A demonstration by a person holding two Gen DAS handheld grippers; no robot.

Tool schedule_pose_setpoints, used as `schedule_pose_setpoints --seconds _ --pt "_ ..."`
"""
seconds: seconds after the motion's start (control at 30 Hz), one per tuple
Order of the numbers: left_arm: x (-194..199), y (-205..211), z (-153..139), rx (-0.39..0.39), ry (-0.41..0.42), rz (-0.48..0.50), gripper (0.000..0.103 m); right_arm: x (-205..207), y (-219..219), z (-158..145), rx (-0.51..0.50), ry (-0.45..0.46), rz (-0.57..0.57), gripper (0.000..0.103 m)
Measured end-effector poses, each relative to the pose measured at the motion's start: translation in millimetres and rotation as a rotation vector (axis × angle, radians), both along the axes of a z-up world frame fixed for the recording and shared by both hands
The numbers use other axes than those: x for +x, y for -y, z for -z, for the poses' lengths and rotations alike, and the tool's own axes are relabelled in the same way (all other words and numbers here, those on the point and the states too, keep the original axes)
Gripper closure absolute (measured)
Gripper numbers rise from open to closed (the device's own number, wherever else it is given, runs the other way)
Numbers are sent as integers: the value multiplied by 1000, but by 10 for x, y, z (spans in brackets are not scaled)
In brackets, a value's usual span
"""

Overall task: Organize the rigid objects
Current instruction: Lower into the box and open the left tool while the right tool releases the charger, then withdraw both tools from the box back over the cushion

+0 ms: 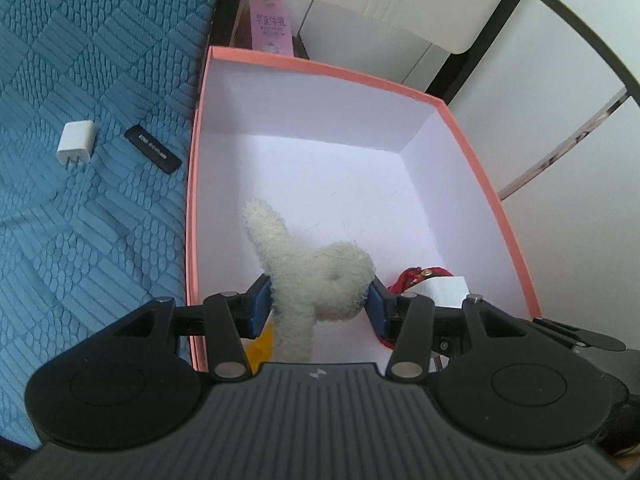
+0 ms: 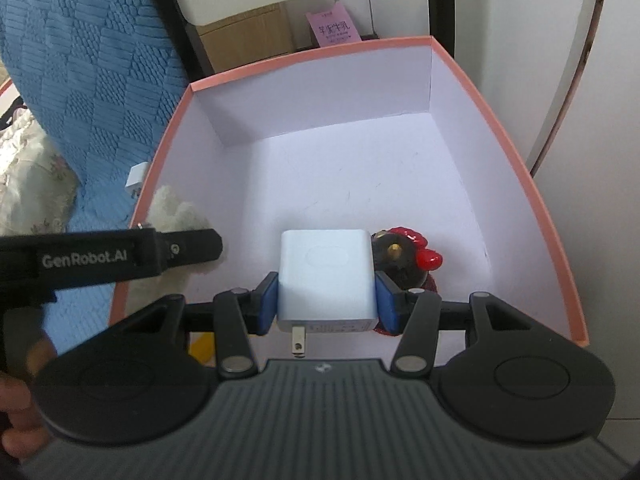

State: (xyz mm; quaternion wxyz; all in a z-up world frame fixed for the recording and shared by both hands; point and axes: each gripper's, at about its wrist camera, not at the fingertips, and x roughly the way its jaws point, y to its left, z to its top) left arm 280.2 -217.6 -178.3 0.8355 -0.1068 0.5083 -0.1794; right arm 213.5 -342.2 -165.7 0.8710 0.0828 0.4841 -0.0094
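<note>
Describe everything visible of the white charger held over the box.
The white charger is a squarish block of smooth, glossy plastic with rounded corners and a faint oval mark on its broad face. A metal prong points back toward the camera. The right tongs clamp its two sides between blue pads, above the pink box, near a red-and-black figurine.

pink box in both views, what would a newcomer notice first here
The pink box with white walls fills both views. Over it, the left hand-held gripper clamps a fluffy white plush toy, and the right hand-held gripper clamps a white charger block beside a red-and-black figurine.
</note>
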Motion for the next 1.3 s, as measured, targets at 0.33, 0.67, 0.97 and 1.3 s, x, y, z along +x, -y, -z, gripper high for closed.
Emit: schedule_pose_setpoints --seconds 0.33,0.67,0.97,1.3 --pt "-60 -89 -61 -21 -16 -5 41 -9 0 -32 0 5 1 48" --pt "-373 -293 -562 -25 93 -21 41 -243 -144 -446 -7 102 -6 48" --pt "-794 -631 -1054 -30 197 -60 41 -538 -430 -880 -3 205 -27 48" --pt "-1327 -1084 -1440 -42 278 -100 41 -983 -797 -1167 -3 274 -50 48"
